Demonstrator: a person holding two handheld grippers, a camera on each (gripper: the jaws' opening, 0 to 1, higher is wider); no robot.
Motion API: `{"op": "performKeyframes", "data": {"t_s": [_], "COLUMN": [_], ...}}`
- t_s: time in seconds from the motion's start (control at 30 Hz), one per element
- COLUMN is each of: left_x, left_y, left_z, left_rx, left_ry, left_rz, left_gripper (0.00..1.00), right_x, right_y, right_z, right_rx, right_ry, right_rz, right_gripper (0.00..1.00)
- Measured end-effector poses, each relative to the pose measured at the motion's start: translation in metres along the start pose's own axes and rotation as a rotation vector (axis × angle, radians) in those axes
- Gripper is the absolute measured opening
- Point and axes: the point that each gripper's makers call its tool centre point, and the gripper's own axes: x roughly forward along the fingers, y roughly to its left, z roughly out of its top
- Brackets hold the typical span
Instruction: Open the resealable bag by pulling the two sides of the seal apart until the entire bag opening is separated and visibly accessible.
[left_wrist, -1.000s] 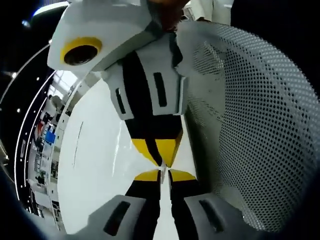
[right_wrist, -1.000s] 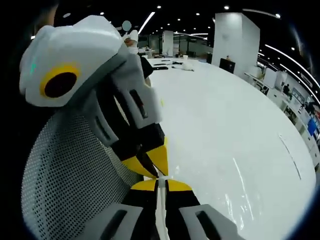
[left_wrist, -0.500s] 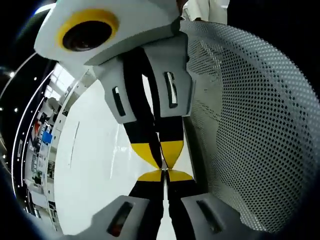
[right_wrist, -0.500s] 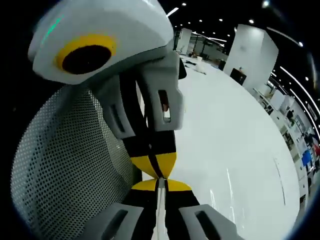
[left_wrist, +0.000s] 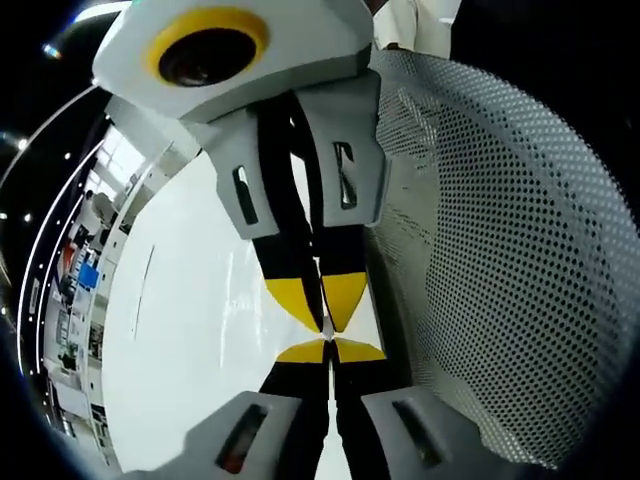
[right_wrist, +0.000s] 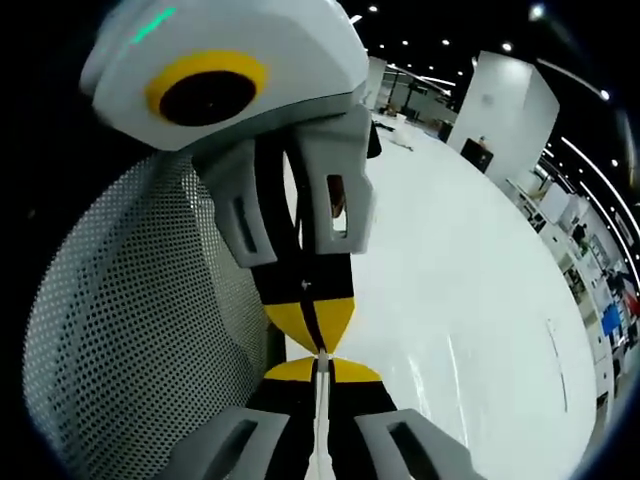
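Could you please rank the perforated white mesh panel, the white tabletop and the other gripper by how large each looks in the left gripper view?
1. Perforated white mesh panel, largest.
2 and 3. White tabletop and right gripper: unsure, since the gripper sits near the camera and hides part of the tabletop.

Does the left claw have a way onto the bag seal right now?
Likely yes: the left claw sits shut, tip to tip with the right claw, beside the dotted bag, nothing between. Whether it pinches the seal is unclear.

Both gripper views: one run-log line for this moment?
left gripper: shut on bag edge | right gripper: shut on bag edge | tips meet | bag: dotted, opening not visible | table: white
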Motion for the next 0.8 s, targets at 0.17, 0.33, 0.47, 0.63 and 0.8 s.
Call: {"op": "performKeyframes", "data": {"t_s": [0.17,0.33,0.47,0.63,0.8], "left_x": [0.000,0.000,-0.002,-0.003,-0.001], "left_y": [-0.003,-0.004,-0.001,-0.001,0.000], "left_z": [0.002,0.003,0.003,0.004,0.003], "left_rx": [-0.004,-0.025,-0.043,-0.072,-0.059], "left_ry": [-0.007,-0.010,-0.015,-0.028,-0.018], "left_rz": [-0.005,-0.012,0.002,0.005,-0.007], "left_gripper": [0.00,0.00,0.00,0.00,0.00], "right_x": [-0.002,-0.002,-0.003,-0.004,-0.001], "right_y": [0.003,0.005,0.003,0.003,0.000], "right_z": [-0.002,-0.006,-0.005,-0.007,-0.011], "right_rx": [-0.011,-0.011,-0.011,-0.004,-0.029], "right_ry": [0.006,0.015,0.009,0.015,0.041], "right_rz": [0.015,0.022,0.012,0.021,0.006], "right_gripper": [0.00,0.00,0.00,0.00,0.00]}}
